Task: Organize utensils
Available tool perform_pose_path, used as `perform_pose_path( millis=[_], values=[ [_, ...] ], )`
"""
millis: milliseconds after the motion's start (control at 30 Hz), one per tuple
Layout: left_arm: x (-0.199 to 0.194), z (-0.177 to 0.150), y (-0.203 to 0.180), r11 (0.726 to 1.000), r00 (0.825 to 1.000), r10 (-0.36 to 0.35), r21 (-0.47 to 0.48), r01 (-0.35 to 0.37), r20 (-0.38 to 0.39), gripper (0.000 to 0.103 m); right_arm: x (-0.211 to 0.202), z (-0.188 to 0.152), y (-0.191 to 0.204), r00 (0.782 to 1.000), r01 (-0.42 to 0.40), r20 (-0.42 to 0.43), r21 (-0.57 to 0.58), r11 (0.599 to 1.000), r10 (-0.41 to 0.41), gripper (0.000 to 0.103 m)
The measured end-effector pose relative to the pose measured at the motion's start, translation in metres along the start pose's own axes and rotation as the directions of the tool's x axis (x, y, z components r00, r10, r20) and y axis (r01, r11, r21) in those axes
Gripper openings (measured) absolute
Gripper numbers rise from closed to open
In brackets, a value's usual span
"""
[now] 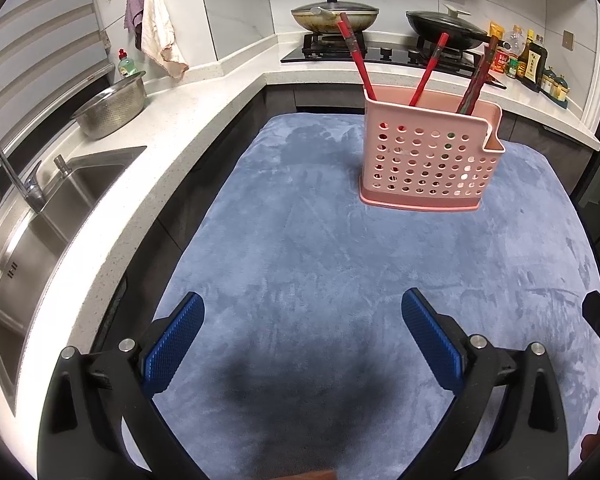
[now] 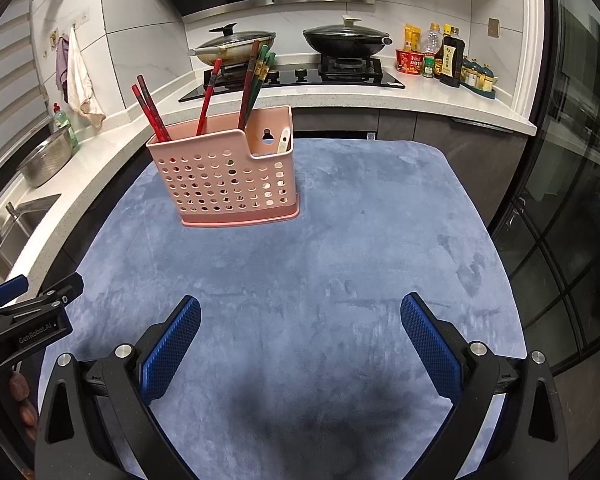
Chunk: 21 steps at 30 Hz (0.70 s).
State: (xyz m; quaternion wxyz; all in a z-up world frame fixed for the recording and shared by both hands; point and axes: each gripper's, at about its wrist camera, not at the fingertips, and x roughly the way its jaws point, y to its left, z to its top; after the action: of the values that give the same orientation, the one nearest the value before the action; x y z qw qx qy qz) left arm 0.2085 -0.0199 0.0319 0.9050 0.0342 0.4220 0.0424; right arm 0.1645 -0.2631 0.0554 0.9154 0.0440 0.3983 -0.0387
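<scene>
A pink perforated utensil holder (image 1: 428,160) stands upright on the blue cloth (image 1: 300,260), far ahead and to the right of my left gripper (image 1: 302,308). It holds several red and dark chopsticks (image 1: 356,56). In the right wrist view the holder (image 2: 224,180) stands ahead and to the left, with red and green chopsticks (image 2: 256,80) and a pale spoon (image 2: 283,142) in it. My right gripper (image 2: 300,312) is open and empty over the cloth (image 2: 340,260). My left gripper is open and empty too. It also shows at the left edge of the right wrist view (image 2: 32,300).
A white counter (image 1: 148,152) runs along the left with a steel sink (image 1: 40,232), faucet (image 1: 8,168) and colander (image 1: 112,108). Two lidded pans (image 2: 292,42) sit on the stove behind. Sauce bottles (image 2: 444,56) stand at the back right. A glass door (image 2: 572,200) is at the right.
</scene>
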Motion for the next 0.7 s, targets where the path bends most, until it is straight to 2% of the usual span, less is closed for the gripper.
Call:
perform_pose_path(
  millis=[700],
  values=[
    [0.0045,0.0003,0.002,1.0,1.0,0.011,0.005,-0.011,-0.009,0.095,0.0029,-0.0032,-0.0006,1.0,0.001,-0.009,0.002,1.0,-0.001,0.096]
  ],
)
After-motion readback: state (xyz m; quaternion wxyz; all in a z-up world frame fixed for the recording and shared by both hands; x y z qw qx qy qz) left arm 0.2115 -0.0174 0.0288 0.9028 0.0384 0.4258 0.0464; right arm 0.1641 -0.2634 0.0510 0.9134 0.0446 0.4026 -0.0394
